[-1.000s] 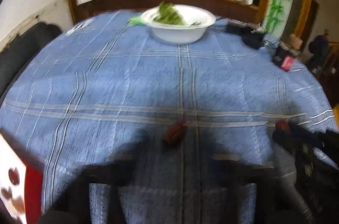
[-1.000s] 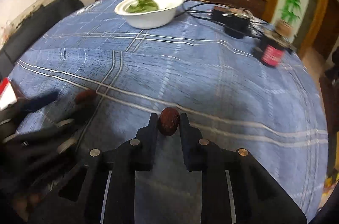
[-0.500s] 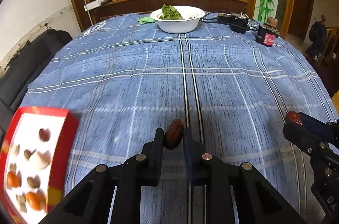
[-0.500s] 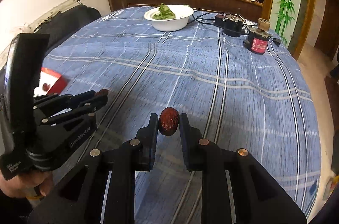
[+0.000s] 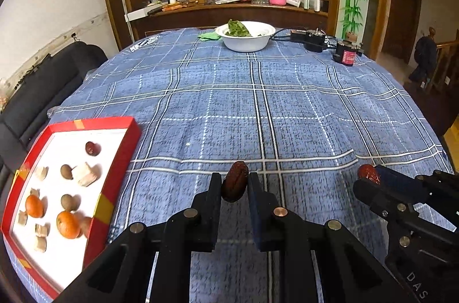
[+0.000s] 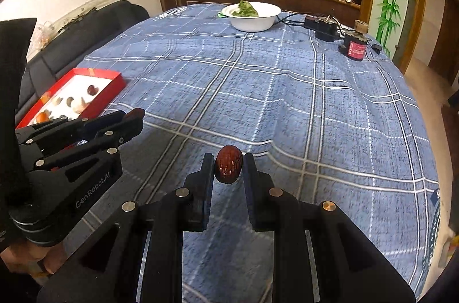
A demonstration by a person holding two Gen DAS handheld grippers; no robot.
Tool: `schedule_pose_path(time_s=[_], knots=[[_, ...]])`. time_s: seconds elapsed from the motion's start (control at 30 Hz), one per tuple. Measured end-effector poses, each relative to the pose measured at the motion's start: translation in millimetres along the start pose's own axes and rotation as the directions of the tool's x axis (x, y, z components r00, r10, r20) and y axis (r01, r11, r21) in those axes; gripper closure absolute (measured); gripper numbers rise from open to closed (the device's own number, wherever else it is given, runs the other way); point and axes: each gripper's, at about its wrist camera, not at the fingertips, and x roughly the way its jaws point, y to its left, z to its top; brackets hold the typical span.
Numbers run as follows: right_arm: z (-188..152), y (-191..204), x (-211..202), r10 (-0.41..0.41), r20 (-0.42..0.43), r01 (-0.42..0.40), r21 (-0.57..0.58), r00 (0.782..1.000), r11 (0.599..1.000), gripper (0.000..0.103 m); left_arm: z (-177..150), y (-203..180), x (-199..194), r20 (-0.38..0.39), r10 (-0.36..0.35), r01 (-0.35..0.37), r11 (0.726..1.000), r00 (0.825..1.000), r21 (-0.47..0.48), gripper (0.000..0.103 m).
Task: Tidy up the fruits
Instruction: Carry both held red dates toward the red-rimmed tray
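both tongs are pinching fruit right now. left gripper (image 5: 234,182) has its jaws pressed onto a dark red date (image 5: 234,184), held upright between the tips, above the blue checked cloth (image 5: 258,108). right gripper (image 6: 228,164) clamps a second date (image 6: 228,163) the same way; from the left wrist view it shows at the right edge with the red fruit at its tip (image 5: 368,179).

a red tray (image 5: 126,148) with a white floor lies on the cloth at the left, near the left gripper but apart from it. inside it sit two oranges (image 5: 68,224), another date (image 5: 92,148), some brown round fruits and pale chunks, all spread out.

far across the table stands a white bowl (image 5: 246,43) with greens in it, and to its right a black box with cables (image 5: 308,37) and a small red-labelled jar (image 5: 347,54).

a hand (image 6: 25,260) shows under the left gripper in the right wrist view.
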Motion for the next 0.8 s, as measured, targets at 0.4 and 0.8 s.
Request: schedule_pose_path(time_s=[0.4,0.8], knots=[[-5.9,21.3,-14.9,0.0,0.039,0.002,-0.049,0.999,0.999,0.085,-9.5,17.8,-16.9,0.031,0.046,-0.045,0.998,0.998,-0.033,0.086],[-5.1,35.4,-24.8,0.013,0.054,-0.009,-0.081,0.998,0.997,0.084,-14.7,29.4,-32.5,0.043,0.044,-0.041,0.997,0.998,-0.07,0.086]])
